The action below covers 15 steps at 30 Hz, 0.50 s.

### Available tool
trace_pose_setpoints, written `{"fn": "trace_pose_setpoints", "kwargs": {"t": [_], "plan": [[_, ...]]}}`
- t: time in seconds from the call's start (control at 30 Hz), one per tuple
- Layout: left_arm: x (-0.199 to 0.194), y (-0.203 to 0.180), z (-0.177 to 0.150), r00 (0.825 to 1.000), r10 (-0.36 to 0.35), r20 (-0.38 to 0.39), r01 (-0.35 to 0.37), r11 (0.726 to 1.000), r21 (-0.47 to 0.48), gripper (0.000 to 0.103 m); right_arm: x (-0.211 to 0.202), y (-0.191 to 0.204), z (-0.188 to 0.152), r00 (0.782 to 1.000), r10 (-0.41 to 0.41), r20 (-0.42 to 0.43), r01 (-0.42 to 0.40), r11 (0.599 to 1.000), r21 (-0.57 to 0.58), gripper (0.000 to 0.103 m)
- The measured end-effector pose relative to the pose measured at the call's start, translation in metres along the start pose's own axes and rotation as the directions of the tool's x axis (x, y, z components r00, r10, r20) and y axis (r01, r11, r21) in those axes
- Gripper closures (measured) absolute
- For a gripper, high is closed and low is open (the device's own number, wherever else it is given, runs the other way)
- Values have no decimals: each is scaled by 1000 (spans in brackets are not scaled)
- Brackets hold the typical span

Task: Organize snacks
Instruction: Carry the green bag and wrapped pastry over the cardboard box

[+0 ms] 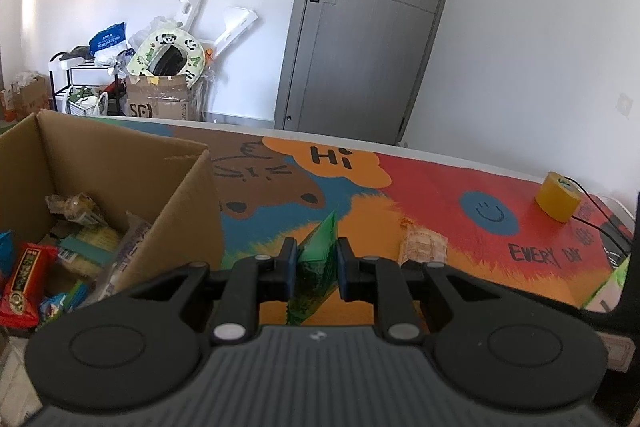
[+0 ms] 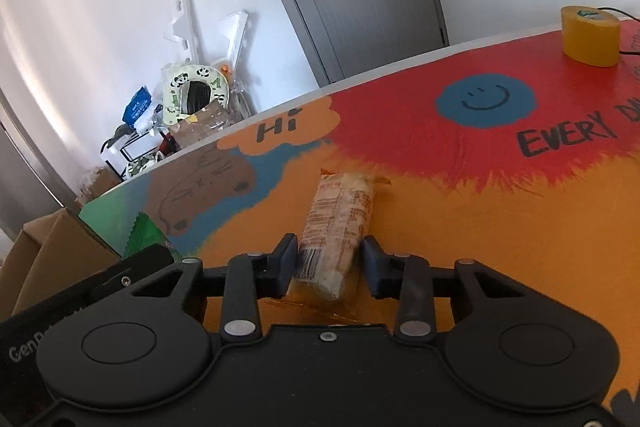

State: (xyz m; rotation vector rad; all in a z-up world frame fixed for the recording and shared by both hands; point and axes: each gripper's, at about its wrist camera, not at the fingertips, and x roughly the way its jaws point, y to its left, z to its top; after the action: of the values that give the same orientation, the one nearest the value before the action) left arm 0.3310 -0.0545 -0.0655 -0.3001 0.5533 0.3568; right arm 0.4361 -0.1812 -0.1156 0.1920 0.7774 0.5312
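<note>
**A:** Two pickups going at once here. The left gripper is clamping a green packet edge-on between its pads, holding it clear of the painted table, just beside the cardboard box that is already holding several snacks.

**B:** And the right gripper is straddling the clear-wrapped pastry roll lying on the orange patch. Its left pad is sitting against the wrapper, but I'm seeing a sliver of daylight at the other pad, so I'm not calling that a grip.

**A:** Agreed. I'm reckoning the green one is heading into the box next, a short carry over that near wall.

**B:** While the right is needing to finish squeezing, gently, since that roll looks soft.
</note>
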Motion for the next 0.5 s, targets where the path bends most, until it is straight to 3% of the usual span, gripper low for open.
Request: {"fn": "trace_pose_setpoints", "kwargs": {"t": [0.5], "plan": [[-25,-1,-23,996,-63,-57,65,998,19,84,-52,-26,-34,998,-50,34,47,995,93,70]]}}
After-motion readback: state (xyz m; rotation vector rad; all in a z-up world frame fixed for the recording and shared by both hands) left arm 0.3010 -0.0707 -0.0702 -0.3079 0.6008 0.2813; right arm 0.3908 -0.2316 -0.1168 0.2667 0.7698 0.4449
